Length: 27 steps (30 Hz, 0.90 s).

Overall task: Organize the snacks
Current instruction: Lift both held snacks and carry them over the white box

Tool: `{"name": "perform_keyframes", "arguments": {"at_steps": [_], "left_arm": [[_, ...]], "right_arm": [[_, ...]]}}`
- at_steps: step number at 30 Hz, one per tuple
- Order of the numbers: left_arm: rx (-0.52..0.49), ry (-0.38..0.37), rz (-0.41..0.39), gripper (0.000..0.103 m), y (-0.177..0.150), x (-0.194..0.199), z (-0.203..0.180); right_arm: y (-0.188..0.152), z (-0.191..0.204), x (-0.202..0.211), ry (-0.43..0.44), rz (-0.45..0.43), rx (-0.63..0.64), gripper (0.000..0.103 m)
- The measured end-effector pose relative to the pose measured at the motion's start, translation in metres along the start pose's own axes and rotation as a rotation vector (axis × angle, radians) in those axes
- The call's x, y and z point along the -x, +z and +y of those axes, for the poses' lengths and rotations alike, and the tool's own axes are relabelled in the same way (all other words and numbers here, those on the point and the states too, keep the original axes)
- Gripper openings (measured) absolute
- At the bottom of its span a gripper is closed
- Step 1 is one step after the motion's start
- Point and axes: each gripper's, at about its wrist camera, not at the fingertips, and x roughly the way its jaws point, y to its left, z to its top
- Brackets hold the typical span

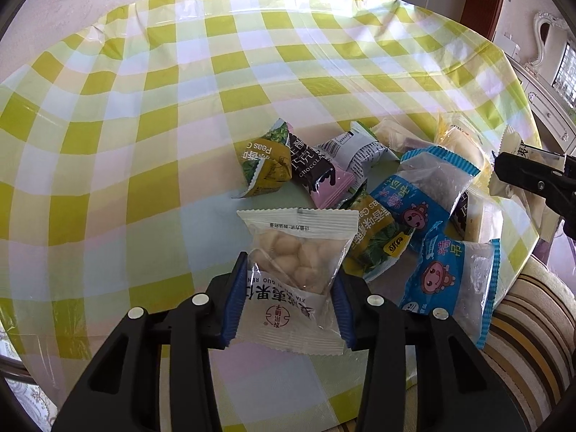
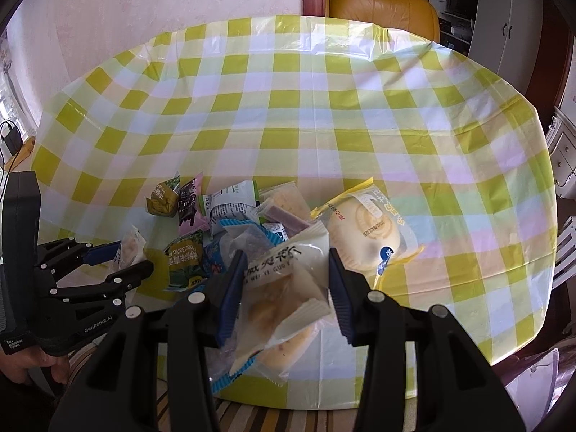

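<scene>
Blue-padded left fingers pinching the nut packet sideways above the bench; right fingers clamped on a white pastry packet.

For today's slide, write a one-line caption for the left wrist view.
Left tool grips a clear-windowed white snack packet beside the pile of snack packets on a checked tablecloth.

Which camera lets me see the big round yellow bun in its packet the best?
The right wrist view. There the round bun packet lies in the open on the checked tablecloth, just beyond the right gripper, its whole top showing. In the left wrist view only a blurry yellowish bit near the right edge shows, behind the blue packets.
</scene>
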Motion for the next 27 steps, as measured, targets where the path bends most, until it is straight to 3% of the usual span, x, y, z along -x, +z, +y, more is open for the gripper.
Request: {"name": "perform_keyframes", "arguments": {"at_steps": [12, 27], "left_arm": [[0.067, 0.045, -0.109, 0.042, 0.007, 0.044, -0.002], [-0.048, -0.043, -0.158, 0.042, 0.021, 0.064, -0.078]], "right_arm": [[-0.003, -0.029, 0.022, -0.042, -0.032, -0.052, 0.045], [-0.018, -0.084, 0.042, -0.116, -0.043, -0.141, 0.045]]}}
